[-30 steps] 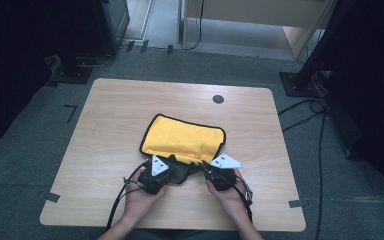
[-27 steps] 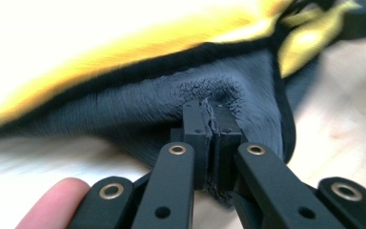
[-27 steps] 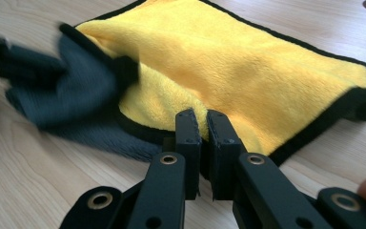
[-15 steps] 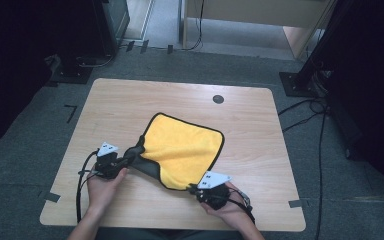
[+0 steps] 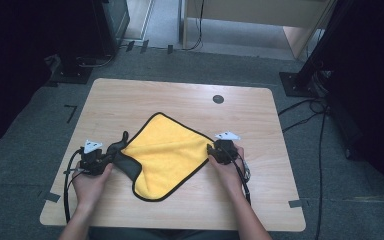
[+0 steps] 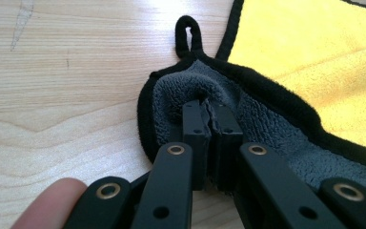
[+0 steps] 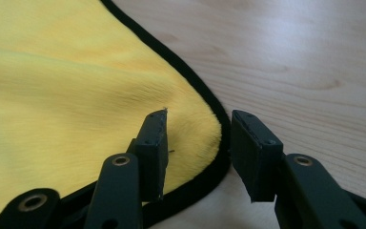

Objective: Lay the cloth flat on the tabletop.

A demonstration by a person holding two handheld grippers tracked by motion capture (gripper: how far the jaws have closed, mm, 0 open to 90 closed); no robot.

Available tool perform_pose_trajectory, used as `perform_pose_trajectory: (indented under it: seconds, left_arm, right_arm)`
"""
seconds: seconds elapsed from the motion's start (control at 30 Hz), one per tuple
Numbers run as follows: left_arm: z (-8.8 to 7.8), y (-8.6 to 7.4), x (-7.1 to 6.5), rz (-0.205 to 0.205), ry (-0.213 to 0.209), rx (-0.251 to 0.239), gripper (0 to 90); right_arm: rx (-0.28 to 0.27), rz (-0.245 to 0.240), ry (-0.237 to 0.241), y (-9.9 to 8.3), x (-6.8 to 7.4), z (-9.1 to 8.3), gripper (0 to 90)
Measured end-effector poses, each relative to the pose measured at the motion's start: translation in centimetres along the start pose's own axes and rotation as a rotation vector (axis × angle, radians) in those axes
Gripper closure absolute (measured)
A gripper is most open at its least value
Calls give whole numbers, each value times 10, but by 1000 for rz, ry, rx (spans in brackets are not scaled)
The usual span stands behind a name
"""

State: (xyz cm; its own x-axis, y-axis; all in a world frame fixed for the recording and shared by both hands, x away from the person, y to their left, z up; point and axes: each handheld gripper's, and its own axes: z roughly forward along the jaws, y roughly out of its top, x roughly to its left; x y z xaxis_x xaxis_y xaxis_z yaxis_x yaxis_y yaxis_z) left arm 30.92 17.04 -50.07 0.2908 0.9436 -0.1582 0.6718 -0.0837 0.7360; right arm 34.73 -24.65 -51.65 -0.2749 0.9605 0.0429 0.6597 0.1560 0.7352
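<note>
Yellow microfibre cloth (image 5: 170, 155) spread nearly flat at mid-counter (image 5: 180, 95), black-trimmed, hanging loop (image 6: 189, 33) at left corner. Left claw (image 6: 208, 119) clamped tight on that corner, grey underside folded up. Right claw (image 7: 198, 143) parted, straddling the opposite corner's edge, gripping nothing. Judged: spreading mostly done; left corner not yet laid flat or released.

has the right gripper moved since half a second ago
Yes. The right gripper has gone up the table toward the dark round grommet, now open at the yellow cloth's right corner.
</note>
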Motion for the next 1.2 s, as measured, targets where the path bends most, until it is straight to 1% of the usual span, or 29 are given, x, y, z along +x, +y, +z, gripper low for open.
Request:
perform_pose_trajectory:
  seconds: [0.07, 0.13, 0.2, 0.23, 0.27, 0.3, 0.33, 0.37, 0.4, 0.47, 0.5, 0.53, 0.57, 0.6, 0.63, 0.67, 0.73, 0.77, 0.8, 0.83, 0.87, 0.9, 0.97, 1.0, 1.03, 1.1, 1.13, 1.17, 1.2]
  left_arm:
    - [0, -1, 1, -3, 0, -3, 864]
    - [1, -2, 0, -3, 3, -8, 853]
    - [2, -1, -2, 0, 8, -12, 847]
    - [3, -1, -4, -1, 10, -14, 841]
    - [3, 0, -4, -3, 7, -17, 841]
    - [4, 0, -6, -3, 1, -18, 840]
    - [4, 1, -6, 0, 2, -17, 839]
    - [5, 1, -7, 1, -4, -16, 835]
    - [6, 1, -8, -1, -12, -15, 835]
    - [10, 2, -13, 8, -25, -11, 837]
    - [14, 4, -18, 23, -30, -8, 836]
    - [14, 4, -18, 23, -30, -8, 834]
    - [16, 5, -22, 33, -28, -8, 834]
    - [18, 5, -24, 36, -28, -10, 829]
    - [19, 6, -27, 34, -32, -11, 819]
    - [20, 7, -28, 26, -29, -17, 805]
    - [20, 8, -28, 10, -20, -30, 754]
    - [18, 8, -28, -1, -16, -39, 720]
    - [16, 9, -28, -16, -13, -52, 691]
    - [14, 9, -26, -28, -14, -63, 647]
    - [10, 11, -24, -56, -9, -82, 616]
    - [10, 11, -24, -56, -9, -82, 595]
    - [6, 12, -21, -75, -29, -96, 581]
    - [4, 12, -21, -80, -35, -101, 566]
    - [2, 12, -20, -80, -37, -106, 560]
    - [-1, 12, -21, -81, -45, -112, 550]
    - [-4, 11, -23, -72, -54, -116, 542]
    - [-4, 11, -23, -72, -54, -116, 537]
    - [-6, 11, -25, -67, -54, -120, 533]
  right_arm:
    - [-11, 10, 7, 0, -1, 1, 599]
    - [-16, -6, -12, -2, -2, -2, 714]
    - [-27, -21, -5, -7, -2, -6, 809]
    - [-25, -21, 0, -14, -5, -13, 844]
    - [-25, -21, 0, -14, -5, -13, 844]
    - [-23, -20, 4, -18, -6, -18, 847]
    - [-17, -30, 8, -25, -7, -26, 849]
    - [-12, -67, 4, -37, -7, -39, 851]
    - [-12, -67, 4, -37, -7, -39, 851]
    - [-4, -94, 11, -54, -8, -59, 853]
    - [18, -83, 46, -69, -10, -78, 855]
    - [18, -83, 46, -69, -10, -78, 855]
    - [27, -80, 62, -74, -10, -84, 855]
    - [47, -100, 93, -80, -9, -93, 849]
    - [66, -114, 109, -81, -9, -97, 832]
    - [80, -110, 134, -82, -12, -102, 798]
    - [43, -92, 150, -78, -17, -104, 713]
    - [16, -76, 149, -73, -19, -103, 663]
    - [-8, -54, 145, -66, -21, -101, 647]
    - [-44, -41, 147, -45, -20, -93, 639]
    - [-61, -55, 139, -33, -16, -87, 632]
    - [-61, -55, 139, -33, -16, -87, 632]
    - [-74, -73, 146, -6, -5, -70, 606]
    - [-78, -91, 159, 10, 4, -57, 597]
    - [-79, -101, 166, 20, 9, -49, 586]
    - [-71, -136, 157, 43, 23, -21, 573]
    - [-59, -128, 156, 57, 32, 3, 563]
    - [-59, -128, 156, 57, 32, 3, 563]
    - [-53, -129, 160, 64, 38, 21, 542]
